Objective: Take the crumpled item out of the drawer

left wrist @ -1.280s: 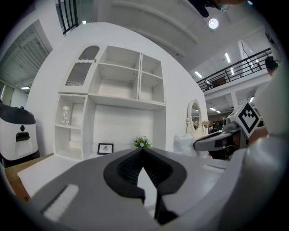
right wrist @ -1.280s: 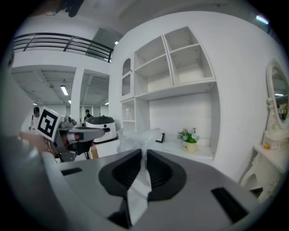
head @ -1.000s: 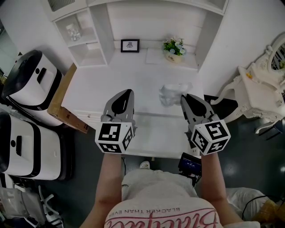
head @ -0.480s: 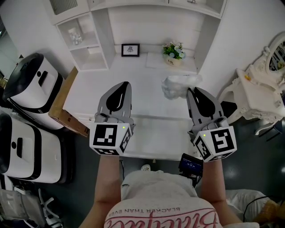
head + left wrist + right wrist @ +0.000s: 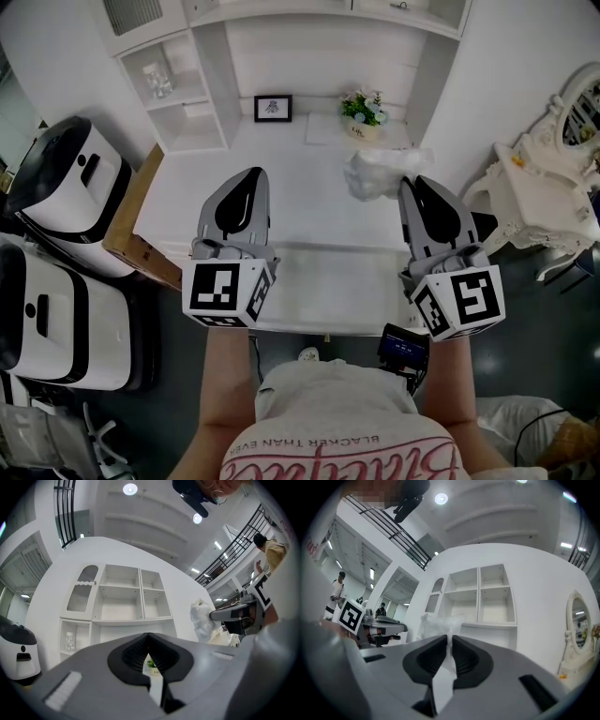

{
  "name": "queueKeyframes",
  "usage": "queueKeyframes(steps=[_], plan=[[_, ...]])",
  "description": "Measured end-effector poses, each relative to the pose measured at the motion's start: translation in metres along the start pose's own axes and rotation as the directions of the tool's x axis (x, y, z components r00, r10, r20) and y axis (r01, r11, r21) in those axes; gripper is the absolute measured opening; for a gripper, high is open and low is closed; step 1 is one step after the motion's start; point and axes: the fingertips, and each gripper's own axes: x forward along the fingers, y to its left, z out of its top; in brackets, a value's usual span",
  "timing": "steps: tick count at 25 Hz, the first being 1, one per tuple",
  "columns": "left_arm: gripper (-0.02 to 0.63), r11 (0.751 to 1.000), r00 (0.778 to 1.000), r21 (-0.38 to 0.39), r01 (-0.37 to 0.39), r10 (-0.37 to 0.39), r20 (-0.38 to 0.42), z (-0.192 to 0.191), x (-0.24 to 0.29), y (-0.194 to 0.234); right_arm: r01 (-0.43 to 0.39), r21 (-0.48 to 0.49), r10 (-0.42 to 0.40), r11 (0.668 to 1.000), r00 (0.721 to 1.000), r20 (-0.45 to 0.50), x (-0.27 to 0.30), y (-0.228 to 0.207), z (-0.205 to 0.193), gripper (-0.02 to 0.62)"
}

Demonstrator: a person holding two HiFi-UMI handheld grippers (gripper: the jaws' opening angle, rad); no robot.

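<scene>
In the head view the crumpled white item (image 5: 379,173) hangs over the white desk top (image 5: 300,202), pinched at its right side by my right gripper (image 5: 419,183), which is shut on it. The right gripper view shows a strip of it (image 5: 448,660) caught between the jaws, with the rest bunched beyond the tips of that gripper (image 5: 450,638). My left gripper (image 5: 248,175) is held level beside it, shut and empty; in its own view (image 5: 149,635) only a thin slit shows, with the crumpled item (image 5: 201,618) off to the right. Below both grippers the white drawer (image 5: 319,286) stands pulled out.
A small framed picture (image 5: 273,108) and a flower pot (image 5: 364,111) stand at the desk's back. Open shelves (image 5: 173,89) rise at the back left. A wooden board (image 5: 131,220) leans on the desk's left edge beside black-and-white machines (image 5: 56,173). White ornate furniture (image 5: 548,197) stands to the right.
Both grippers have moved up and away from the body. The crumpled item has gone with the right gripper, from above the drawer's front edge to farther back over the desk top.
</scene>
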Motion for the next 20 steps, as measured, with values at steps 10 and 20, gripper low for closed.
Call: queueKeyframes(steps=[10, 20], plan=[[0.008, 1.000, 1.000, -0.002, -0.004, 0.004, 0.017, 0.007, -0.005, 0.003, 0.003, 0.000, -0.003, 1.000, 1.000, -0.007, -0.002, 0.004, 0.003, 0.043], [0.008, 1.000, 1.000, -0.003, -0.020, 0.020, 0.021, 0.007, -0.019, 0.012, 0.003, -0.001, -0.003, 1.000, 1.000, -0.015, -0.007, 0.015, 0.002, 0.043]])
